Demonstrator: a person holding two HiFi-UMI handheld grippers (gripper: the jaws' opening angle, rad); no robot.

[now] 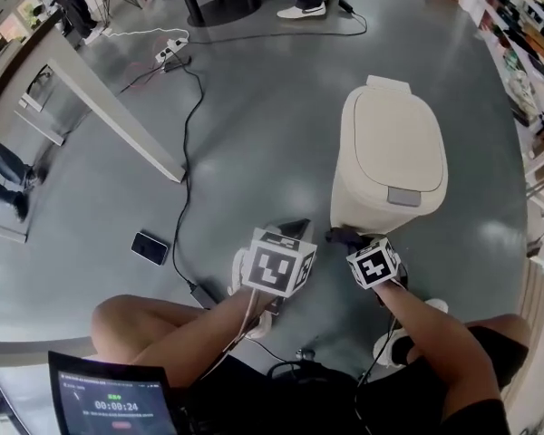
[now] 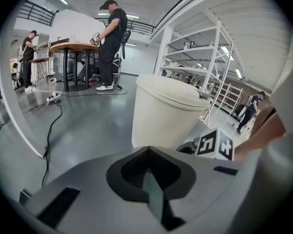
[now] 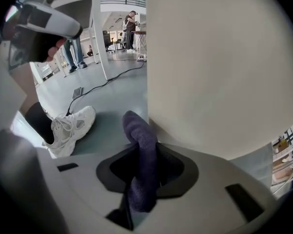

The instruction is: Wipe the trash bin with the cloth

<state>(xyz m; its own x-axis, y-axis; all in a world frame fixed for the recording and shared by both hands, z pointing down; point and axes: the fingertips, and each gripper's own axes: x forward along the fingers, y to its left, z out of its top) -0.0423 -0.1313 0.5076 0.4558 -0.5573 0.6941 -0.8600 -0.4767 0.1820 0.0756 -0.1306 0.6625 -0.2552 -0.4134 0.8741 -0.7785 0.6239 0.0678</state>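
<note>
The person is crouching on the grey floor, holding a tool in each hand. The right gripper (image 3: 140,172) is pinching a dark purple cloth (image 3: 139,139), its jaws closed on the fabric, with the free end of the cloth curling up and forward past the jaw tips. Directly ahead of this gripper, filling most of its view, the cream trash bin (image 3: 219,72) is standing very close. The cloth's tip is lying just beside the bin's lower wall, though I cannot tell whether it is touching.

From above, the right gripper (image 1: 348,240) is pointing at the foot of the bin (image 1: 390,152), its lid down. The left gripper (image 1: 293,231) is hanging just beside it, on its left, jaws pressed together with nothing between them. The bin is standing ahead and slightly right of the left gripper (image 2: 149,179). A white sneaker (image 3: 71,128) is resting on the floor to the right gripper's left.
</note>
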